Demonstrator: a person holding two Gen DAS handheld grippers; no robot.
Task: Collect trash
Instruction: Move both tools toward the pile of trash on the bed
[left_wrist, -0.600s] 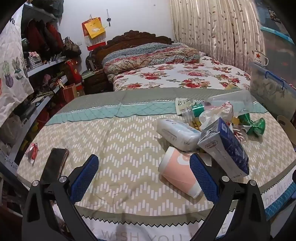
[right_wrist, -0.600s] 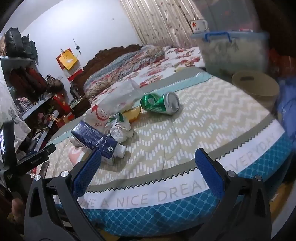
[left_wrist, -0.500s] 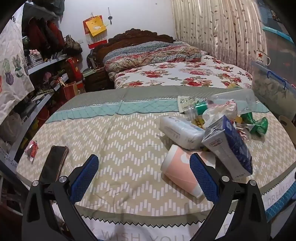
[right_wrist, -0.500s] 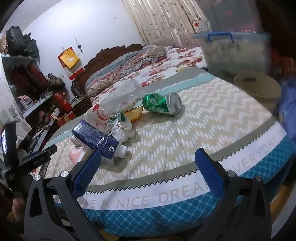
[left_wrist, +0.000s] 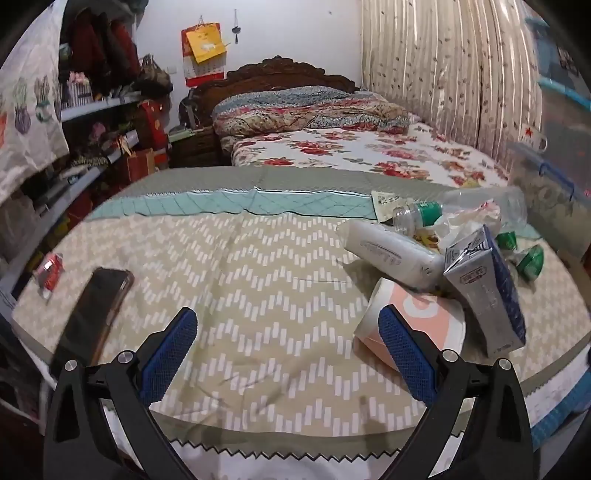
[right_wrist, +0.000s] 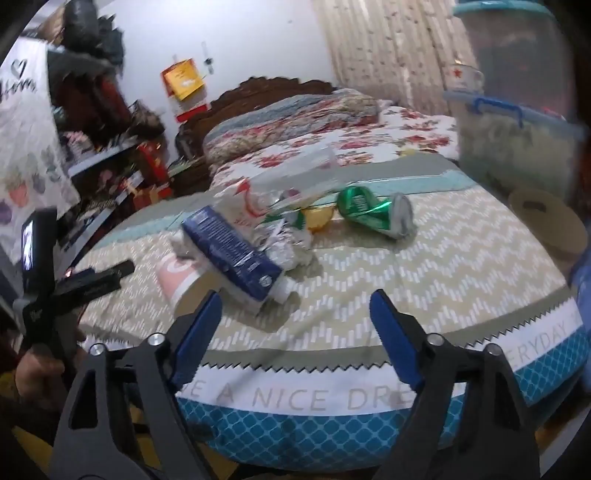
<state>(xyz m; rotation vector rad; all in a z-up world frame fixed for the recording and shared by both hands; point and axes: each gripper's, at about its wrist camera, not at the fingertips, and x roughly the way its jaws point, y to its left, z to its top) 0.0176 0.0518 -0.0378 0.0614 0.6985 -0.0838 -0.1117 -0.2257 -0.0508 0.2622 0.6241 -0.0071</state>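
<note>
Trash lies heaped ahead of both tongs on the chevron-patterned cover (left_wrist: 258, 280). A pink paper cup (left_wrist: 417, 325) on its side sits just beyond the left gripper (left_wrist: 286, 354), partly behind its right finger, with a white bottle (left_wrist: 391, 254) and a blue-and-silver carton (left_wrist: 487, 291) further ahead to the right. The left tongs stand fully apart with nothing between them. From the right gripper (right_wrist: 295, 332), also apart and empty, the carton (right_wrist: 232, 251) lies just ahead to the left and a dented green can (right_wrist: 373, 214) further ahead to the right.

The pile looks loosely stacked, so pinching the cup could tip the carton leaning over it. The can is round and may roll off toward the tan bin (right_wrist: 550, 221) side. A dark phone (left_wrist: 96, 310) lies left of the left tongs and could be taken for litter.

Readable writing: "A NICE DRE" and "ERYDAY" on the cover's border (right_wrist: 314, 398). Carton and bottle print is too small to read.
</note>
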